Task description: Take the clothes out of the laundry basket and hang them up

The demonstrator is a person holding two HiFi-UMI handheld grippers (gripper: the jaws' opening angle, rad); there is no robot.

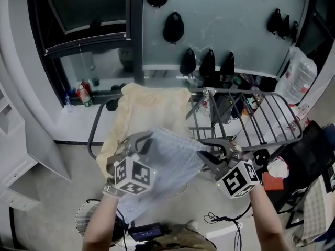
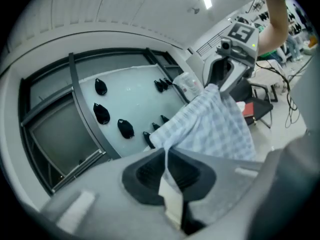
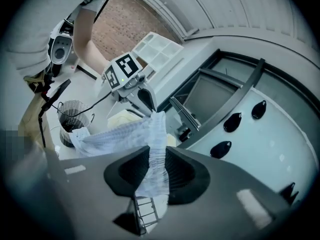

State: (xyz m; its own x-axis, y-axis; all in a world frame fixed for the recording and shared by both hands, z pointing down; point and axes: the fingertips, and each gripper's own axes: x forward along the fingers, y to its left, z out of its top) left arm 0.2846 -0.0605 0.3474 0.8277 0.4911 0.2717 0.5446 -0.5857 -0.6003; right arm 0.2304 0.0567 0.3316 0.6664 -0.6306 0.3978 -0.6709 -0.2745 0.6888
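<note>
I hold the thin, pale blue checked garment (image 1: 170,163) stretched across centre frame. My left gripper (image 1: 142,140) pinches one edge and my right gripper (image 1: 212,153) clamps a bunched edge, likely to spread it for draping over the grey wire drying rack (image 1: 261,119) at right.
</note>
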